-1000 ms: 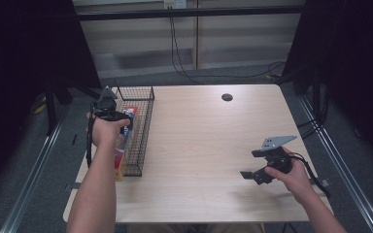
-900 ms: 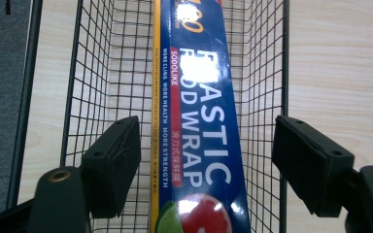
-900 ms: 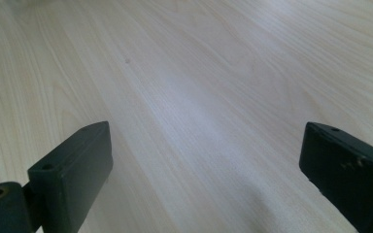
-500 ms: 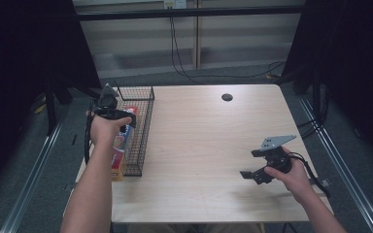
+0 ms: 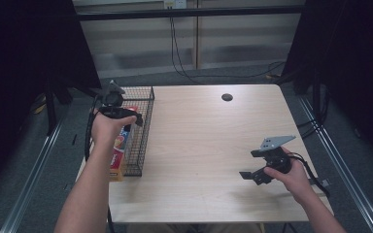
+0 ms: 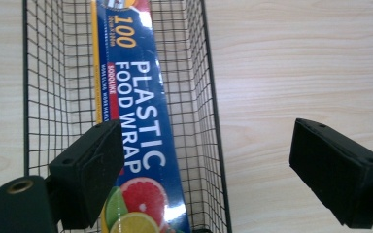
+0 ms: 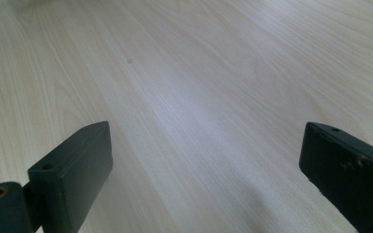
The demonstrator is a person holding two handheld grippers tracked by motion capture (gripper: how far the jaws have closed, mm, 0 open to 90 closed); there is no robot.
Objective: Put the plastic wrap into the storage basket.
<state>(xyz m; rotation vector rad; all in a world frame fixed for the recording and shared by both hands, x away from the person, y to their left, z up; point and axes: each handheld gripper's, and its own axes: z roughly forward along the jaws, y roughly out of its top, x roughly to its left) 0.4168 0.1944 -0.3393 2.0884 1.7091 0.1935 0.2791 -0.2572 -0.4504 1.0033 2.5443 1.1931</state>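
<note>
Item: wrap box (image 6: 141,121) in basket (image 6: 209,145), left of frame; left claw (image 6: 218,179) just opened wide, empty, above it; risk: jaw snagging mesh, tipping basket.

Blue plastic food wrap box (image 6: 141,131), lying in wire basket (image 6: 204,97)

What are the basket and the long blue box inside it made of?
The basket looks like thin black metal wire, since you can see through its grid. The plastic food wrap box seems to be glossy printed cardboard, with sharp flat edges and a shine.
</note>
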